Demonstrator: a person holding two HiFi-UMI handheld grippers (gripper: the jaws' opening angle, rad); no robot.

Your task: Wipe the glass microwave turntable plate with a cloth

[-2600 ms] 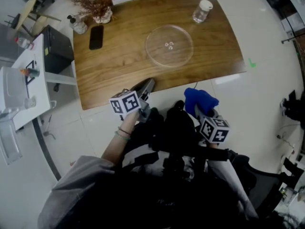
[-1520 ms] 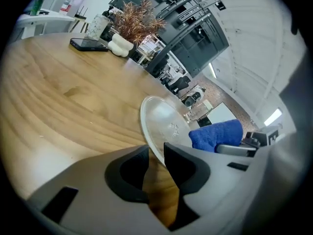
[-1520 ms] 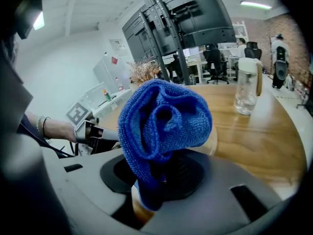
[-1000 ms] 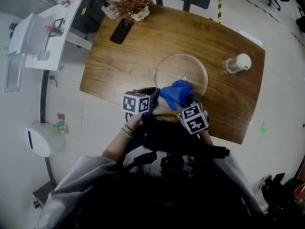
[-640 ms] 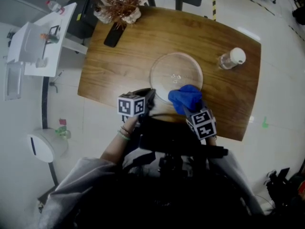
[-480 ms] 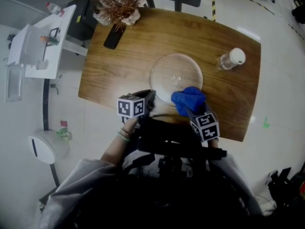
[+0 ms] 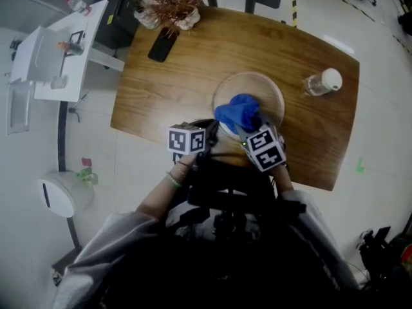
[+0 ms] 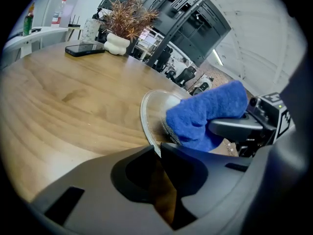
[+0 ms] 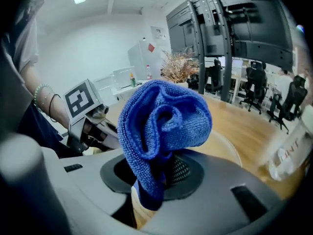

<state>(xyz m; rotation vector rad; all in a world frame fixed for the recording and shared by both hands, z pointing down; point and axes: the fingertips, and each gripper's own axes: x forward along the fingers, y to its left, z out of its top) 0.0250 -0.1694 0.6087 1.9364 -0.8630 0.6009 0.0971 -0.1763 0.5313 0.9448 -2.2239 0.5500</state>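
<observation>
While my right gripper [image 9: 152,182] is up front, its jaws are clamped on a bunched blue cloth [image 9: 164,126], which sticks up out of them. Head view: the cloth sits over the near half of the glass plate [image 7: 261,85], looks to be touching the glass. The plate lies on the wooden worktop [image 7: 193,76], near its front edge, about mid-width. My left gripper [image 8: 157,153] is just beside the right one, at the plate's near-left rim. Its jaws are closed down to a thin slit, and the rim runs right into that slit, so I read it as pinching the plate's edge. A bottle [image 7: 322,82] with a white cap stands right of the plate, apart from it. A dark phone [image 7: 163,44] lies at the far left, next to a dried plant [image 7: 170,2] in a white pot.
</observation>
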